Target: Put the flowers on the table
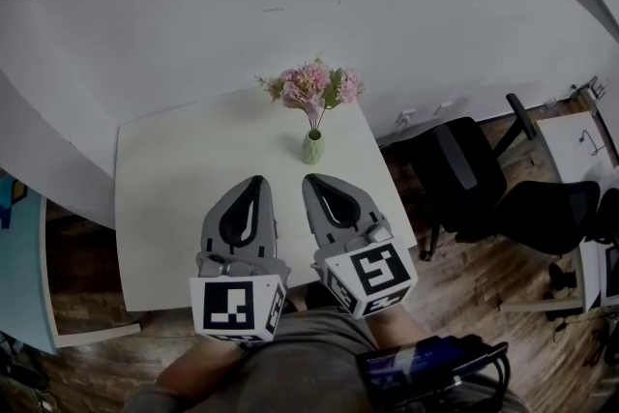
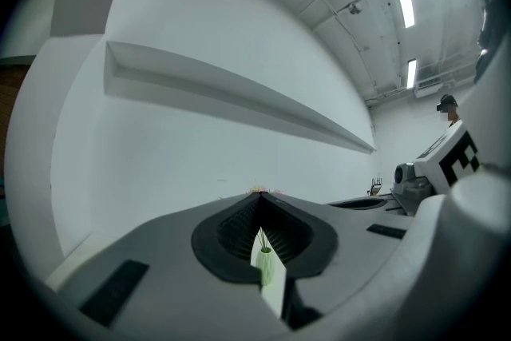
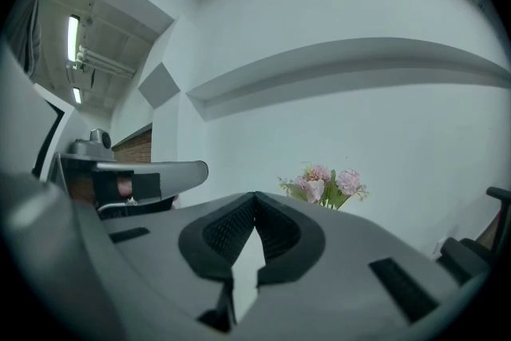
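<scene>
A small green vase (image 1: 311,148) with pink flowers (image 1: 311,86) stands upright near the far edge of the white table (image 1: 164,208). Both grippers hover side by side over the table's near half, short of the vase and apart from it. My left gripper (image 1: 255,179) is shut with nothing in it; in its own view the vase (image 2: 267,261) shows through the slit below the closed tips (image 2: 260,196). My right gripper (image 1: 309,179) is shut and empty too. In its view the flowers (image 3: 323,185) rise just beyond the closed tips (image 3: 255,196).
Black office chairs (image 1: 464,174) stand right of the table on the wooden floor. A second desk (image 1: 571,140) is at the far right, a blue panel (image 1: 19,266) at the left. A white wall with a ledge (image 3: 343,64) runs behind the table.
</scene>
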